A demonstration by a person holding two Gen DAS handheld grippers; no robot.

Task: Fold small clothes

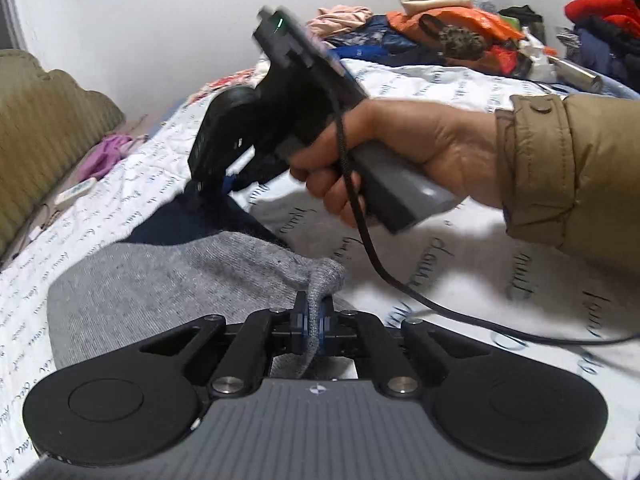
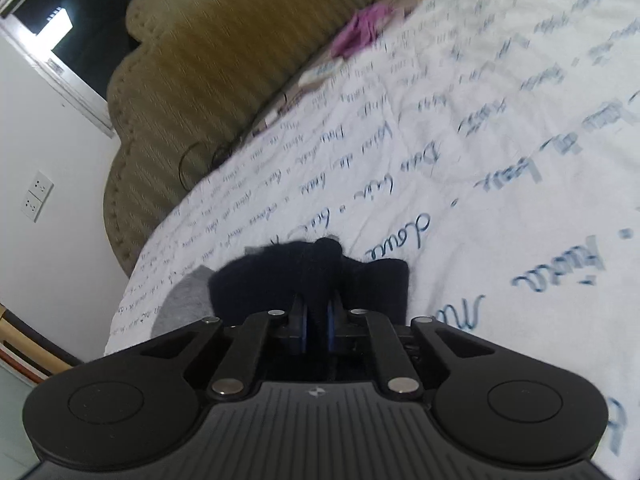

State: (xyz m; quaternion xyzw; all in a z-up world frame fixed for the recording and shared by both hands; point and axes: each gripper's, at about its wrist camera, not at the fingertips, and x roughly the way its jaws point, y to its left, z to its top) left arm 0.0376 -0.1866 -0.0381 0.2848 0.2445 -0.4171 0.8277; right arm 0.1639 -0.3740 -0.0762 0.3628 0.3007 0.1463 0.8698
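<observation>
A small knit garment, grey (image 1: 168, 276) with a dark navy part (image 1: 188, 220), lies on the bed. My left gripper (image 1: 314, 316) is shut on a bunched grey corner of it. In the left wrist view my right gripper (image 1: 212, 190), held in a hand, points down onto the navy part. In the right wrist view my right gripper (image 2: 317, 320) is shut on the navy fabric (image 2: 308, 276), with a strip of grey (image 2: 184, 300) showing to its left.
The bed has a white quilt with blue script (image 1: 460, 264). An olive padded headboard (image 1: 44, 132) stands at the left, with a purple cloth (image 1: 106, 156) and a remote (image 1: 76, 191) near it. A pile of clothes (image 1: 448, 36) covers the far end. A black cable (image 1: 400, 284) trails over the quilt.
</observation>
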